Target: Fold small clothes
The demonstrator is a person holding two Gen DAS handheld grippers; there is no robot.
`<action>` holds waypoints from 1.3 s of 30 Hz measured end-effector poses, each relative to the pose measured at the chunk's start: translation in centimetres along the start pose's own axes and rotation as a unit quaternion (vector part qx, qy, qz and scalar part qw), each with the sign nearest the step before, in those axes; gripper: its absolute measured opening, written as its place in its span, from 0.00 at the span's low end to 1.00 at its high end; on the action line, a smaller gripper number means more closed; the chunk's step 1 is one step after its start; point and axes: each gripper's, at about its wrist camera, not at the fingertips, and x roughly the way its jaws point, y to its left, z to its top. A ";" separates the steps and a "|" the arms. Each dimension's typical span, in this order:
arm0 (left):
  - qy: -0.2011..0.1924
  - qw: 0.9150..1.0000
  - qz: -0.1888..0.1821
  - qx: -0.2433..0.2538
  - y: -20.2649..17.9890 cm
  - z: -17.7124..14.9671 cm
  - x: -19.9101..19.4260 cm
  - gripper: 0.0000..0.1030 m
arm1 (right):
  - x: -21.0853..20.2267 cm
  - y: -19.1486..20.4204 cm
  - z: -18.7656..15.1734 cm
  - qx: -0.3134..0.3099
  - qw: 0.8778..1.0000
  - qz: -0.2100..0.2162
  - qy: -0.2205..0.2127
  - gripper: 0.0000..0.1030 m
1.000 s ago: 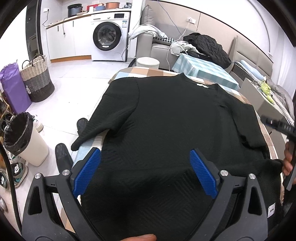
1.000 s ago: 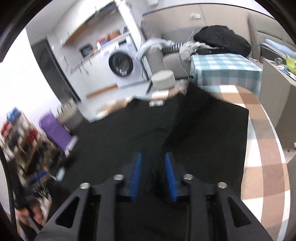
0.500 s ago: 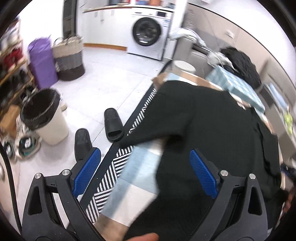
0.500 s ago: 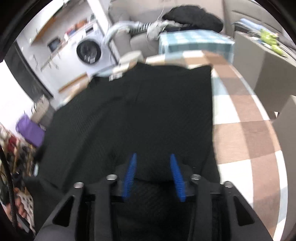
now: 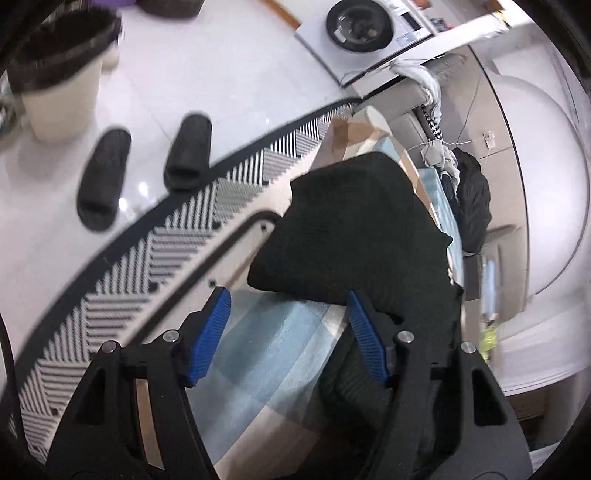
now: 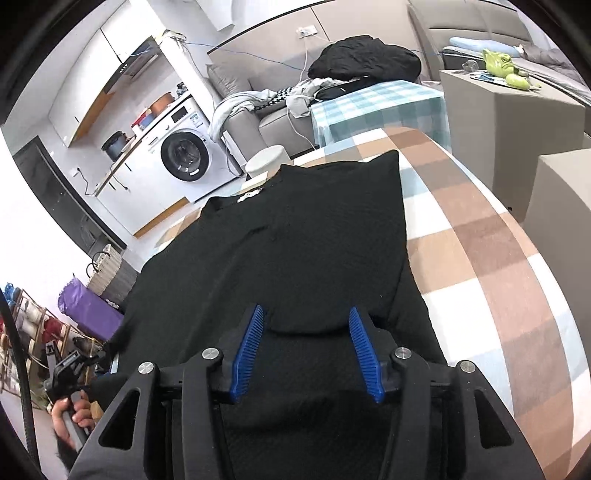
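No readable text anywhere; small white neck label [image 6: 248,196] on the black top [image 6: 295,251] (too small to decipher).

Black claw [image 6: 306,347] frames, ribbed blue pads [image 6: 248,350], silver screws.

Matt black knit top [image 6: 295,251] with a fine ribbed weave, soft checked cloth table cover [image 6: 491,258], ridged blue rubbery pads [image 5: 210,336] on matt black plastic gripper arms, glossy white tiled floor [image 5: 221,74], woven chevron rug [image 5: 122,295]

Both wrist cams angled down, close over table [image 6: 480,258]; shared: black top [image 6: 295,240], washer [image 5: 358,22].
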 end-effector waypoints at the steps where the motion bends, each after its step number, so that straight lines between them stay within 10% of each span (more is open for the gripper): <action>1: 0.013 1.000 -0.007 -0.012 0.1 0.1 0.7 0.61 | 0.0 0.0 0.0 0.001 1.000 -0.001 -0.001 0.49; 5: 0.036 0.997 -0.037 -0.055 0.6 1.0 3.6 0.61 | -0.4 0.1 -0.3 0.006 1.000 -0.002 -0.003 0.49; 13: -0.019 0.998 -0.036 -0.049 -0.5 2.5 4.4 0.07 | -0.7 0.2 -0.8 0.009 1.000 -0.008 0.001 0.49; 17: -0.075 0.997 -0.003 0.002 -3.2 2.5 1.7 0.04 | -0.6 0.1 -1.3 0.010 1.000 -0.007 0.005 0.49; 24: -0.170 0.955 0.020 0.242 -17.2 -0.7 -1.0 0.04 | -0.7 -0.3 -2.2 0.015 1.000 -0.002 0.014 0.49; 31: -0.020 0.909 -0.084 0.407 -27.6 -10.1 4.8 0.15 | -1.6 -0.7 -2.2 0.015 1.000 0.000 0.005 0.49; 33: 0.036 0.906 -0.075 0.414 -27.7 -11.9 6.9 0.54 | -1.8 -1.0 -2.1 0.017 1.000 0.000 0.005 0.49; 39: 0.030 0.921 -0.053 0.385 -25.3 -12.2 7.5 0.56 | -2.6 -2.5 -2.3 0.030 1.000 -0.004 -0.003 0.54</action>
